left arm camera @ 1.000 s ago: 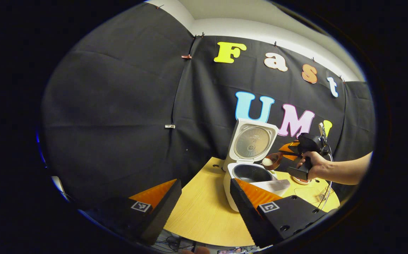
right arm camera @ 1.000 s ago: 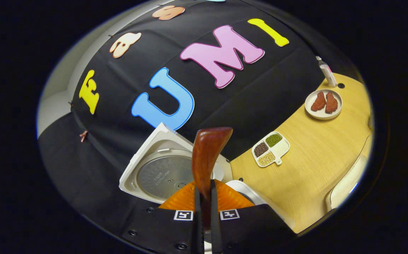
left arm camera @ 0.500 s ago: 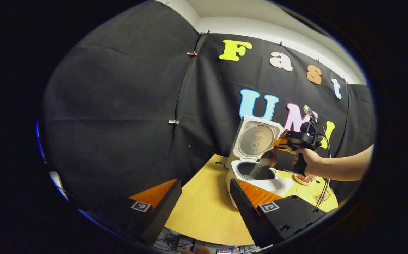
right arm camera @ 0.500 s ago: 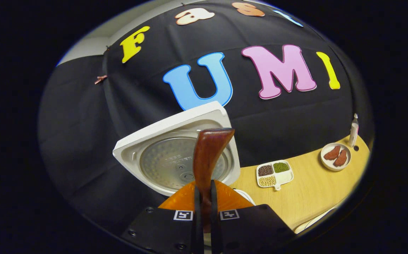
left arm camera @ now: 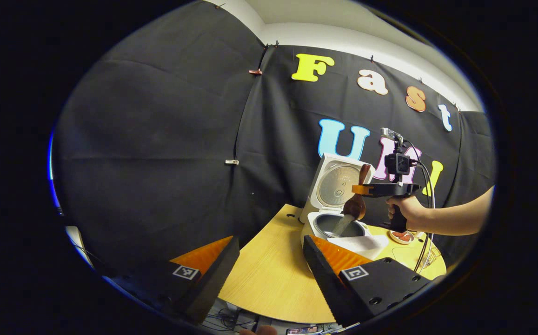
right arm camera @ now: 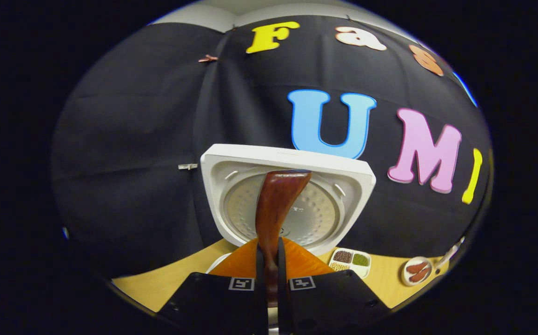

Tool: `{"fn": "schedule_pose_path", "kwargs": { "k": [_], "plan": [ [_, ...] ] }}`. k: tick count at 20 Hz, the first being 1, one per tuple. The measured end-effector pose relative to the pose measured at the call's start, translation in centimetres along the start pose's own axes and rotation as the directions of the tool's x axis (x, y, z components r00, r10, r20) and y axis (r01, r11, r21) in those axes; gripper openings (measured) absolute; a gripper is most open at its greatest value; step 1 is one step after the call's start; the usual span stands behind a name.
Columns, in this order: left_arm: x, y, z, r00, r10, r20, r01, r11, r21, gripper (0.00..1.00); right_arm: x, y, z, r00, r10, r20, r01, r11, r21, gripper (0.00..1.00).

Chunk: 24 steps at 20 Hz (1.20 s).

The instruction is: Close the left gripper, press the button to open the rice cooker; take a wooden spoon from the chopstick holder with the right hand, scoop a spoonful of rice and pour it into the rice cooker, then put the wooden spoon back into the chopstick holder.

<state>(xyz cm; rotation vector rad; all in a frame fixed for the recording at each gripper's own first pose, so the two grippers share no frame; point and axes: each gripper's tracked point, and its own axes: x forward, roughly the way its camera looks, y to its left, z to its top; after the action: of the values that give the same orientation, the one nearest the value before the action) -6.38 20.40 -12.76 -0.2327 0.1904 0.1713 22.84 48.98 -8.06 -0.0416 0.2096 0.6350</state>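
Note:
The white rice cooker (left arm camera: 324, 232) stands on the wooden table with its lid (left arm camera: 340, 183) raised. In the left gripper view a hand (left arm camera: 406, 211) holds my right gripper (left arm camera: 358, 189) over the pot. It is shut on the wooden spoon (left arm camera: 356, 207), whose bowl is tipped down, and white rice (left arm camera: 343, 225) streams into the pot. In the right gripper view the spoon's handle (right arm camera: 275, 209) stands up from my right gripper (right arm camera: 269, 253), in front of the lid (right arm camera: 343, 186). My left gripper (left arm camera: 271, 242) hangs open at the table's near edge, holding nothing.
The round wooden table (left arm camera: 259, 279) carries a divided dish of beans (right arm camera: 351, 260) and a small plate with reddish pieces (right arm camera: 418, 271) right of the cooker. A cable (left arm camera: 429, 223) hangs from the right gripper. Black cloth walls stand close behind the cooker.
The right gripper has rolled over above the pot, turning the spoon from level to bowl-down, and the rice has begun pouring out. The left gripper has barely moved.

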Motion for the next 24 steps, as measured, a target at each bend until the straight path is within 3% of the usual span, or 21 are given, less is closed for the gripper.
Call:
{"fn": "schedule_pose_path", "kwargs": {
  "k": [4,9,10,12,14,15,17,19,24],
  "plan": [
    [-0.3,-0.1,-0.2,1.0,0.002,0.004,-0.002,1.0,-0.002,0.95,0.1,1.7,0.2,0.998,0.061,0.001,-0.059,0.968,-0.243,0.12],
    [-0.8,0.0,-0.1,1.0,0.006,0.008,-0.006,1.0,0.004,0.95,-0.7,4.2,-0.6,0.99,0.14,0.004,-0.117,0.842,-0.526,0.13],
    [-0.9,0.0,0.1,1.0,0.01,0.012,-0.01,1.0,0.008,0.95,-0.8,4.2,-0.9,0.989,0.146,-0.004,-0.126,0.84,-0.528,0.13],
    [-1.2,-0.2,0.4,1.0,0.019,0.016,-0.02,1.0,0.016,0.95,-0.7,3.1,-1.7,0.991,0.133,-0.014,-0.127,0.904,-0.408,0.12],
    [-1.6,-0.4,0.6,1.0,0.022,0.021,-0.023,1.0,0.022,0.95,-0.5,2.1,-1.5,0.995,0.102,-0.013,-0.102,0.974,-0.204,0.13],
    [-1.9,-0.7,0.5,1.0,0.022,0.02,-0.023,0.999,0.026,0.95,-0.6,1.3,-1.1,0.996,0.085,-0.009,-0.086,0.991,-0.1,0.13],
    [-2.2,-1.1,0.6,1.0,0.021,0.021,-0.021,0.999,0.03,0.95,-1.4,-0.5,-0.1,0.998,0.061,0.002,-0.061,0.994,0.092,0.13],
    [-2.4,-1.9,0.8,1.0,0.014,0.022,-0.015,1.0,0.027,0.95,-2.9,-2.5,1.7,0.998,0.044,0.049,-0.053,0.975,0.216,0.13],
    [-2.8,-4.6,1.4,0.999,-0.006,0.035,0.005,0.999,0.036,0.95,-10.5,-9.6,5.6,0.982,-0.035,0.188,-0.033,0.939,0.344,0.12]
  ]
}}
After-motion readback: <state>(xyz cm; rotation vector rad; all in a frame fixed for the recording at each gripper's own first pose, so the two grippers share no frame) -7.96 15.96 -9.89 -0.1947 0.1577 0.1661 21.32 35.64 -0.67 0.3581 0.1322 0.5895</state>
